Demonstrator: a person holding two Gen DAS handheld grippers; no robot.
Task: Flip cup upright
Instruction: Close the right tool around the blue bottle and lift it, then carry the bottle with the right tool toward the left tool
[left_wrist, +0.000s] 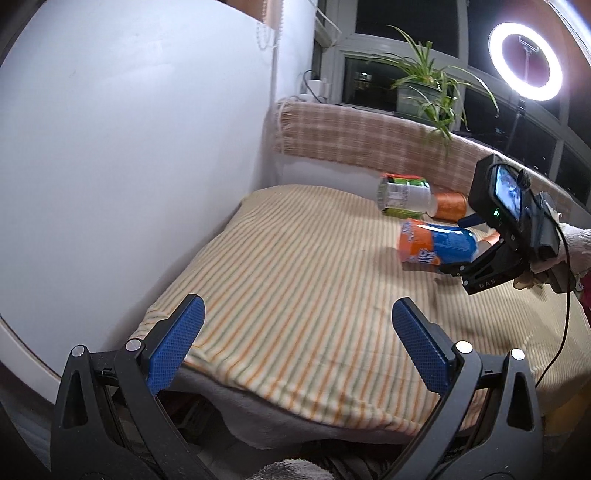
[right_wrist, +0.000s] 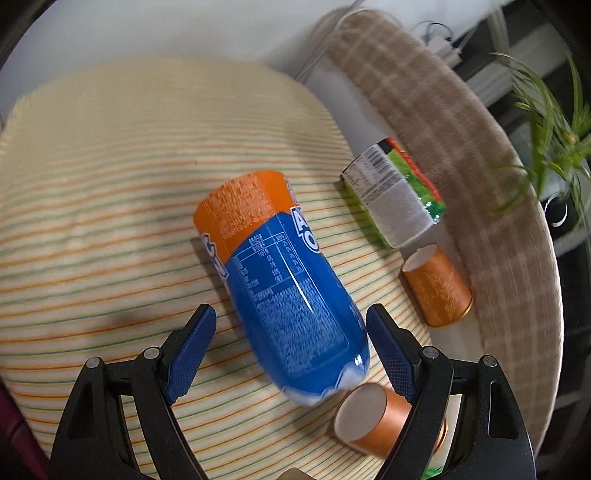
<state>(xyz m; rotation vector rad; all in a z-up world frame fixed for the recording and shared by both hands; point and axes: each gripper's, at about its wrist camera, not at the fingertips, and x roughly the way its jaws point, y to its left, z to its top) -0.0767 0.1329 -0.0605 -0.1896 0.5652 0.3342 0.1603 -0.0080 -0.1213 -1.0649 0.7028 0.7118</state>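
Two orange paper cups lie on their sides on the striped cloth. One cup (right_wrist: 373, 421) lies just under my right gripper's right finger, its white base toward the camera. The other cup (right_wrist: 439, 288) lies farther right by the plaid cushion; it also shows in the left wrist view (left_wrist: 448, 206). My right gripper (right_wrist: 291, 325) is open, its blue pads either side of an orange-and-blue bottle (right_wrist: 284, 280) lying on the cloth. In the left wrist view the right gripper (left_wrist: 472, 243) sits at that bottle (left_wrist: 436, 245). My left gripper (left_wrist: 295, 314) is open and empty above the cloth's near edge.
A green-and-white packet (right_wrist: 395, 195) lies on its side between the bottle and the cushion (right_wrist: 461, 122); it also shows in the left wrist view (left_wrist: 404, 195). A white wall (left_wrist: 129, 147) is on the left. A potted plant (left_wrist: 424, 85) and a ring light (left_wrist: 524, 61) stand behind.
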